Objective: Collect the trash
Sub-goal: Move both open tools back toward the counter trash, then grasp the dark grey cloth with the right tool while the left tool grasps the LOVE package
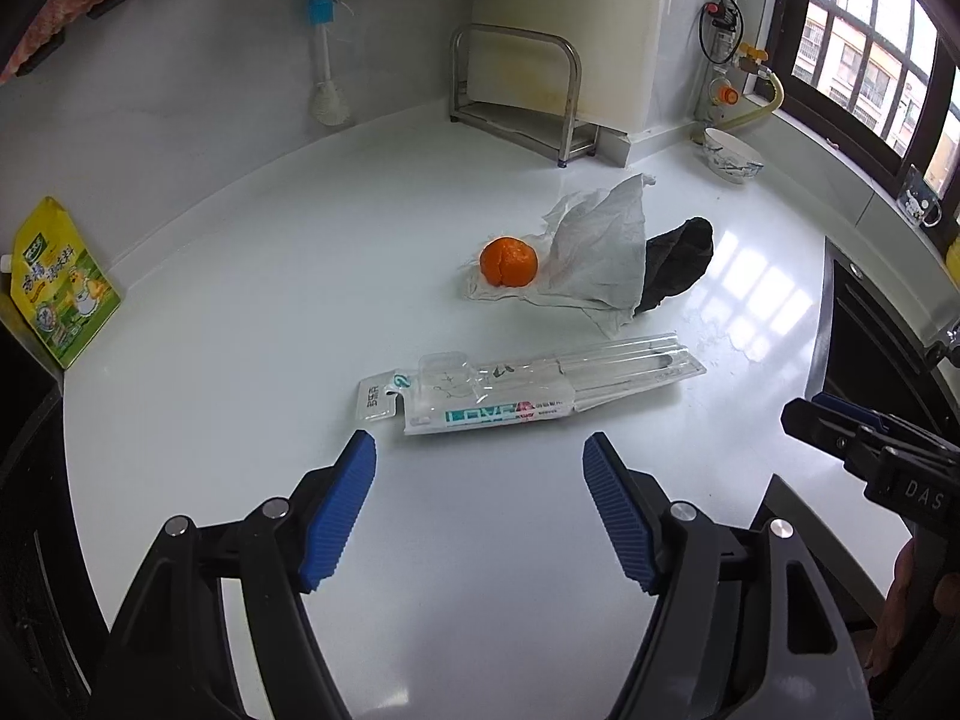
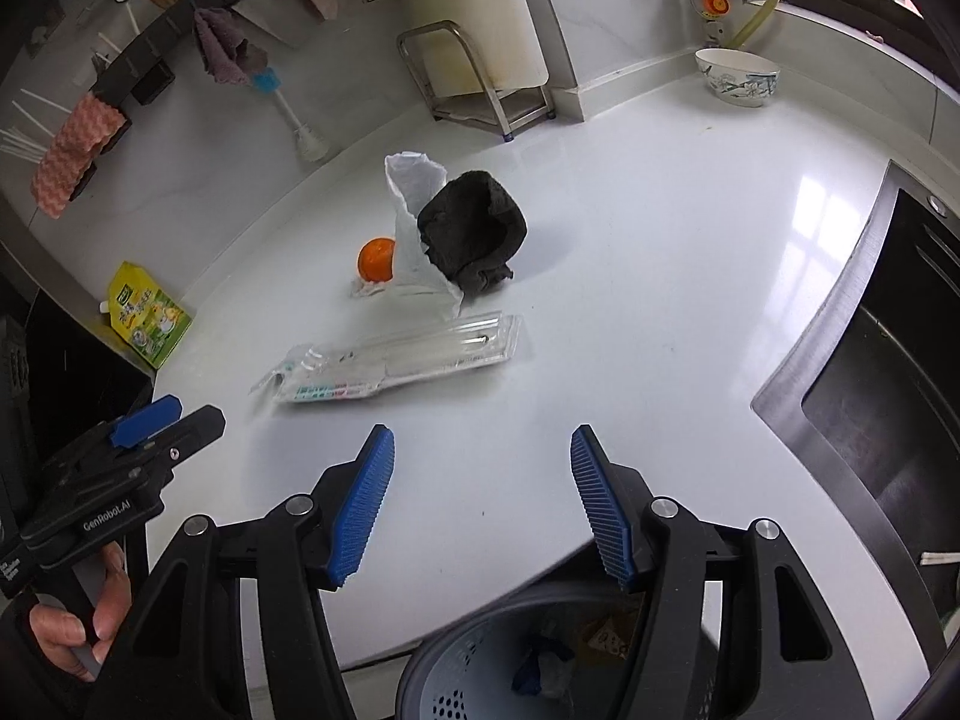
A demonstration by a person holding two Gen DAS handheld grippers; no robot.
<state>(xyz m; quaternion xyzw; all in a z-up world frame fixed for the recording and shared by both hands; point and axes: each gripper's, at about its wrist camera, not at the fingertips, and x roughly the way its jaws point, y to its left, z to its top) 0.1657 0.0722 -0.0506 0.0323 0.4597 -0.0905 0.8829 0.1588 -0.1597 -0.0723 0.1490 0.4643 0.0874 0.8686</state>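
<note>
On the white counter (image 1: 252, 324) lies a clear plastic blister package (image 1: 528, 384) (image 2: 396, 357), flat and empty-looking. Behind it sits an orange peel ball (image 1: 507, 262) (image 2: 376, 258) on crumpled white tissue (image 1: 600, 252) (image 2: 414, 222), with a black cloth (image 1: 678, 261) (image 2: 474, 234) against the tissue. My left gripper (image 1: 480, 456) is open just short of the package, nothing between its fingers. My right gripper (image 2: 483, 450) is open too, empty, hovering over bare counter. Each gripper shows at the edge of the other's view. A grey waste bin (image 2: 480, 660) with some rubbish stands below the counter edge.
A yellow-green pouch (image 1: 63, 282) leans at the left counter end. A steel rack (image 1: 516, 90) and cutting board stand at the back wall, a patterned bowl (image 2: 737, 77) in the far corner. A dark sink (image 2: 870, 396) lies to the right. A bottle brush (image 1: 324, 60) hangs on the wall.
</note>
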